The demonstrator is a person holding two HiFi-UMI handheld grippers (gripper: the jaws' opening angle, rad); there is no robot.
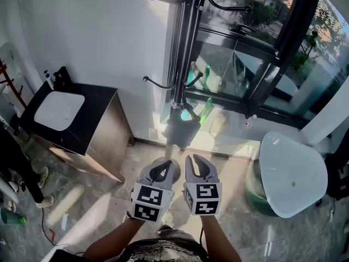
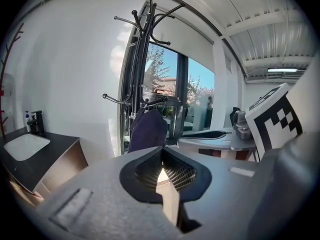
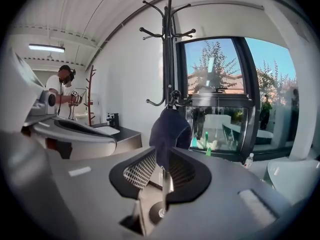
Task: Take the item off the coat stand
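Bright window (image 1: 256,64) backs a black coat stand (image 1: 182,48) holding one dark item (image 1: 180,127).

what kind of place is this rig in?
Probably an office or lab-type room: a black coat stand beside a large window, a black-topped cabinet with a white sink against the white wall, and a tiled floor.

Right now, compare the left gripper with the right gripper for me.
Left gripper: jaws together. Right gripper: jaws slightly apart. The left gripper slants inward in the head view; the right gripper points straighter ahead. Both hold nothing and sit short of the coat stand, where the dark item hangs.
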